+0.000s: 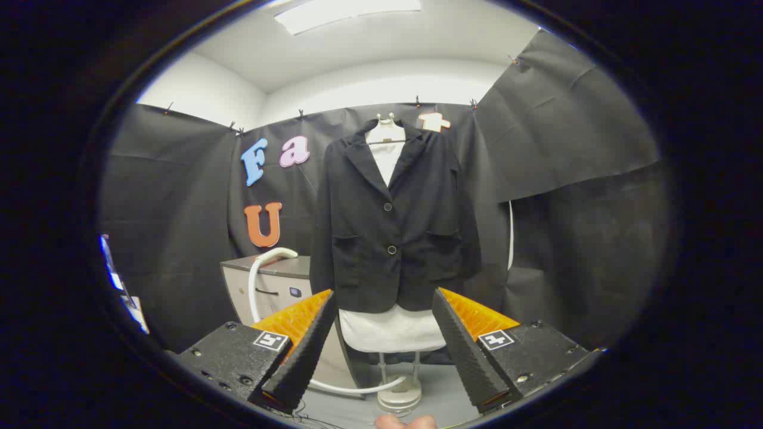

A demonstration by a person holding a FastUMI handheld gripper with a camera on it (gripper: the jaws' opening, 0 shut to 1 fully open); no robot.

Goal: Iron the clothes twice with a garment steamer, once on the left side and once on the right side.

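A black blazer [396,226] hangs buttoned on a hanger over a white ironing-board stand [390,330], straight ahead and well beyond my fingers. A white steamer hose [262,268] arches up to the left of the blazer, in front of a grey cabinet; I cannot make out the steamer head. My gripper [384,298] is open with nothing between its fingers, held back from the garment, and the blazer's lower hem shows in the gap between them.
The grey cabinet [280,286] stands left of the blazer. The stand's round base [399,396] rests on the grey floor. Black cloth walls close in behind and on both sides. A fingertip of a hand [405,422] shows below the fingers.
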